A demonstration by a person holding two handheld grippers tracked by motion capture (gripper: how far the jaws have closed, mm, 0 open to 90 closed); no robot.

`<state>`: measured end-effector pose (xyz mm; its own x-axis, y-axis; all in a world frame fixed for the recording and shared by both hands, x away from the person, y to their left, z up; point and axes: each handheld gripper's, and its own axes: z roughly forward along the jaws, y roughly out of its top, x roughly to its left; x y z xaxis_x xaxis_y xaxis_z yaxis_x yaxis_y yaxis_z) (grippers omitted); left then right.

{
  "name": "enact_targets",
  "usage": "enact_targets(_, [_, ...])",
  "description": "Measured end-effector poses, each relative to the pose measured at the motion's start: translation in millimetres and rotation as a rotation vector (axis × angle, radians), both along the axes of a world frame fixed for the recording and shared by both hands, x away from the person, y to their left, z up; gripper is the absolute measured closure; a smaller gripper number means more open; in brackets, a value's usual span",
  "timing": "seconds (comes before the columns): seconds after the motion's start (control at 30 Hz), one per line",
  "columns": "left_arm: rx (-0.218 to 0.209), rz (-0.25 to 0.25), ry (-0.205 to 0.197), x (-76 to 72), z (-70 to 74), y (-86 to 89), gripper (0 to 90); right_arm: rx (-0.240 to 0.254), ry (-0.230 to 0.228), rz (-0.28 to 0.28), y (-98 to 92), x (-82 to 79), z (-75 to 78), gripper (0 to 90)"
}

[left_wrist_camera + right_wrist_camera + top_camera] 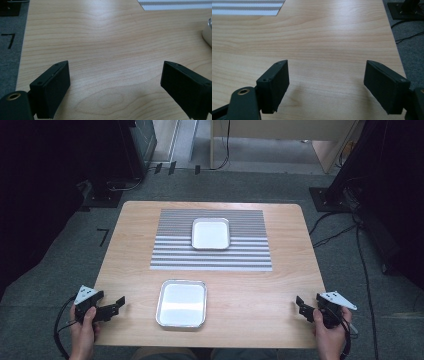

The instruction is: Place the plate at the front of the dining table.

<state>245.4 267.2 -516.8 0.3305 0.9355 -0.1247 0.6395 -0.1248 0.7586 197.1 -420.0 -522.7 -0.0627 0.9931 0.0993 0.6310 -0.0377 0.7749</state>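
Two shallow metal trays lie on the wooden table (250, 290). One tray (181, 303) sits near the front edge, with nothing in it. The other tray (211, 233) rests on a grey striped mat (211, 240) farther back, also bare. My left gripper (119, 304) is held at the front left corner, open, jaws wide apart over bare wood (115, 75). At the front right corner my right gripper (300, 306) stands open too, with nothing between its jaws (325, 80).
Grey carpet surrounds the table, with cables (365, 270) trailing on the right and dark stands (107, 190) at the back left. A pale wooden desk (280, 140) stands behind. In the left gripper view, the rim of the near tray (208, 32) shows at the right edge.
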Motion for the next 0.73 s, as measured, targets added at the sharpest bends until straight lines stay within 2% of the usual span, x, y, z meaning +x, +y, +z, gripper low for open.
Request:
enact_targets(0.1, [0.065,-0.026,0.014,1.1,-0.8,-6.8,8.7,-0.044,0.029,0.016,4.7,2.0,-1.2,20.7])
enact_targets(0.17, [0.089,-0.028,0.013,1.1,-0.9,-9.1,8.8,-0.078,0.053,0.019,8.3,4.1,-2.0,19.8])
enact_targets(0.37, [0.068,-0.030,0.015,1.3,-0.8,-7.0,8.8,-0.075,0.055,0.017,8.4,4.5,-2.1,19.2])
enact_targets(0.43, [0.074,-0.032,0.013,1.4,-0.9,-7.6,8.8,-0.075,0.055,0.017,8.4,4.5,-2.1,19.2])
enact_targets(0.6, [0.141,-0.033,0.013,1.3,-1.5,-14.1,8.7,-0.075,0.055,0.019,8.4,4.6,-2.1,19.2])
enact_targets(0.73, [0.139,-0.030,0.012,1.5,-1.6,-14.2,8.7,-0.075,0.056,0.019,8.3,4.6,-2.1,19.1])
